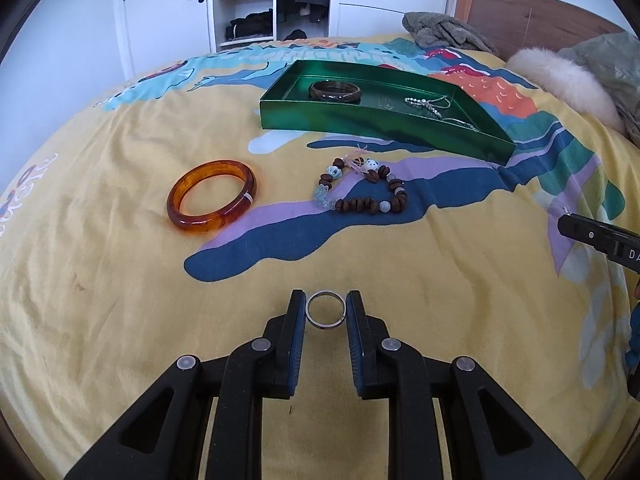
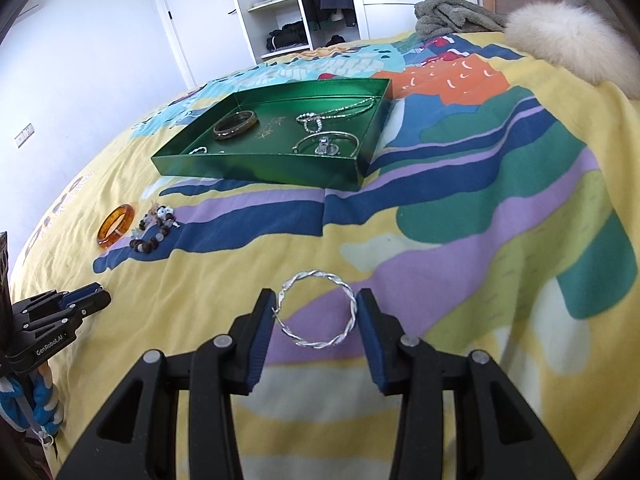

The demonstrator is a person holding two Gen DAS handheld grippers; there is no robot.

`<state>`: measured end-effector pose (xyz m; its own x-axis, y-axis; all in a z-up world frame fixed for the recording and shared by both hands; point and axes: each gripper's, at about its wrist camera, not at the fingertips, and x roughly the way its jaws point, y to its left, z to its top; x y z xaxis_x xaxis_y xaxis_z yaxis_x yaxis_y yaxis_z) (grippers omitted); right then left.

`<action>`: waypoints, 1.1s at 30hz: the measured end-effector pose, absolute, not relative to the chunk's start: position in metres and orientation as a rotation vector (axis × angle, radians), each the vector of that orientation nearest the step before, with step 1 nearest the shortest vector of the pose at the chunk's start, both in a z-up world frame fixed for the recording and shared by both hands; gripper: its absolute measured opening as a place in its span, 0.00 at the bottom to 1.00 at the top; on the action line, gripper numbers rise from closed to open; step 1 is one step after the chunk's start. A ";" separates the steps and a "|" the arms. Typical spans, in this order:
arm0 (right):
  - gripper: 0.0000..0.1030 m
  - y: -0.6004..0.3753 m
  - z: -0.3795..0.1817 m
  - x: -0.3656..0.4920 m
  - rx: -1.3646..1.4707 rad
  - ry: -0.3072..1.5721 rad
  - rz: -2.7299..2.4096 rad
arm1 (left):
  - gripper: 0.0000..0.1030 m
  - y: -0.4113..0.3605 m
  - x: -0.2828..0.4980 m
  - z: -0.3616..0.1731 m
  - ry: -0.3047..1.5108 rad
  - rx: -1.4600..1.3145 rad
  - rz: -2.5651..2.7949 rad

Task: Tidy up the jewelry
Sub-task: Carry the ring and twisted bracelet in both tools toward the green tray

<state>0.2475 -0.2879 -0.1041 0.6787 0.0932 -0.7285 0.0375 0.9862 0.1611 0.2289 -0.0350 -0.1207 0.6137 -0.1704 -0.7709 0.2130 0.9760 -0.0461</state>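
My left gripper (image 1: 325,305) is shut on a small silver ring (image 1: 325,310), held between its pads above the bedspread. My right gripper (image 2: 317,304) is shut on a twisted silver bangle (image 2: 318,309). A green tray (image 1: 384,120) lies farther back on the bed; it also shows in the right wrist view (image 2: 256,170). It holds a dark bangle (image 2: 234,124), a silver chain (image 2: 336,114) and a silver bracelet (image 2: 326,142). An amber bangle (image 1: 212,196) and a beaded bracelet (image 1: 362,190) lie on the bedspread in front of the tray.
The bed has a yellow patterned cover. A grey blanket (image 1: 444,32) and a fluffy white cushion (image 1: 560,80) lie at the far right by the wooden headboard (image 1: 532,16). A white wardrobe (image 1: 248,0) stands behind the bed.
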 end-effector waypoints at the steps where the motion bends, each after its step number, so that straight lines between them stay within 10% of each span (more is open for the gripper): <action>1: 0.38 -0.287 -0.102 0.243 0.169 0.823 0.031 | 0.20 -0.035 0.226 -0.118 0.878 0.052 -0.223; 33: 0.38 -0.216 -0.023 0.133 0.087 0.688 0.066 | 0.20 -0.017 0.125 -0.027 0.672 0.070 -0.150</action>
